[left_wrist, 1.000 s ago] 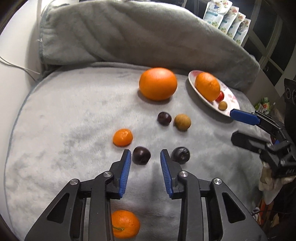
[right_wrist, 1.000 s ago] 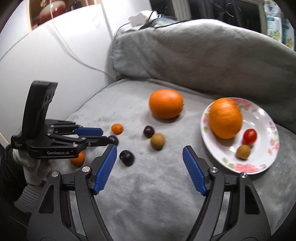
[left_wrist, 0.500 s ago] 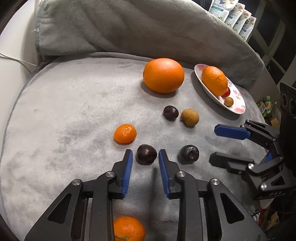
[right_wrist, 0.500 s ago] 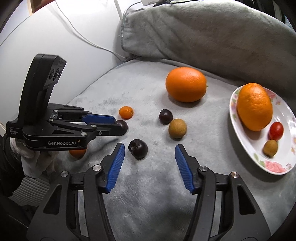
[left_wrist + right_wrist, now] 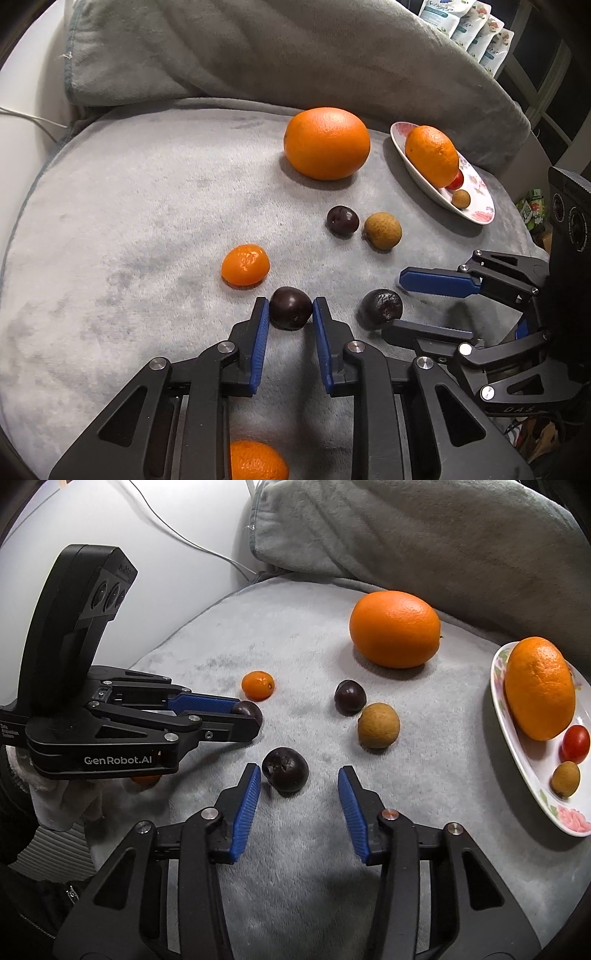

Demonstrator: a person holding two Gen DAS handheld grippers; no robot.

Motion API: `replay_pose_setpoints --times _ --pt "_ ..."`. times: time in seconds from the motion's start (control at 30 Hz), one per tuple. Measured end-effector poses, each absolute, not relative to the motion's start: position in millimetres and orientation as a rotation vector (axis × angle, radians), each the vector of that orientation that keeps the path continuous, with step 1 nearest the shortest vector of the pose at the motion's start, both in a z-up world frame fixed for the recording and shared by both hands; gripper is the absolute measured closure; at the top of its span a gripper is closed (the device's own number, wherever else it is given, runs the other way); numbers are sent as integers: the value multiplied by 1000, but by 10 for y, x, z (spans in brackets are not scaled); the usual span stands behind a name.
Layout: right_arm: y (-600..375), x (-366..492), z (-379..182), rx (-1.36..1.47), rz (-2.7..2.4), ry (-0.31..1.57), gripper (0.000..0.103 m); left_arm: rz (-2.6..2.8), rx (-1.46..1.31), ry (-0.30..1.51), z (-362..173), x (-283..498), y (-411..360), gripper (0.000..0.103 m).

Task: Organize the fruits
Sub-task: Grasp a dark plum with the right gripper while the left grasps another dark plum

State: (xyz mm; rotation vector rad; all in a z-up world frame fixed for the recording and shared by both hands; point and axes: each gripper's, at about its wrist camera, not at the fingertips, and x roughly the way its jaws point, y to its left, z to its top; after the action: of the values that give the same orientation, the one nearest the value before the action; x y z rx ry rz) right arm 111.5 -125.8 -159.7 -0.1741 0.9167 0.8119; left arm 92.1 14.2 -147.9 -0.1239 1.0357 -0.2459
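On the grey cushion [image 5: 129, 221], my left gripper [image 5: 290, 303] is shut on a smooth dark plum [image 5: 290, 310], its blue pads touching both sides. The right wrist view shows that plum [image 5: 250, 709] between the same fingers. My right gripper [image 5: 298, 772] is closing around a wrinkled dark fruit [image 5: 285, 769]; this fruit lies against the left pad, with a gap to the right pad. A flowered plate [image 5: 496, 686] at the right holds an orange [image 5: 539, 688], a cherry tomato [image 5: 574, 743] and a small brown fruit [image 5: 565, 779].
Loose on the cushion are a large orange [image 5: 327, 142], another dark plum [image 5: 342, 220], a brown longan [image 5: 382, 230] and a small mandarin [image 5: 245, 264]. A second mandarin [image 5: 256, 461] lies under my left gripper. A grey pillow [image 5: 277, 48] rises behind.
My left jaws have narrowed onto the smooth dark plum. My right gripper has come down and forward to the wrinkled fruit, and its jaws have drawn much closer together.
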Motion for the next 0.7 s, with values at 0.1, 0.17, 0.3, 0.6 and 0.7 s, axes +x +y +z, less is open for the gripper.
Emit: replay_pose_setpoints --times 0.1,0.17,0.3,0.6,0.7 --pt "-1250 1105 -1600 -182 813 911 60 -245 -121 1033 -1485 922 136 81" --pt "-1240 1097 -1605 -188 813 910 62 -245 -119 1032 -1487 920 140 81" --pt "-1201 1094 -1619 -200 818 905 67 -244 -120 1030 -1491 916 140 82" --pt "-1193 1089 -1606 -196 832 896 79 -232 -120 1003 -1437 877 140 82" --pt "-1266 1087 -1563 -171 821 887 79 -228 -111 979 -1362 852 128 82"
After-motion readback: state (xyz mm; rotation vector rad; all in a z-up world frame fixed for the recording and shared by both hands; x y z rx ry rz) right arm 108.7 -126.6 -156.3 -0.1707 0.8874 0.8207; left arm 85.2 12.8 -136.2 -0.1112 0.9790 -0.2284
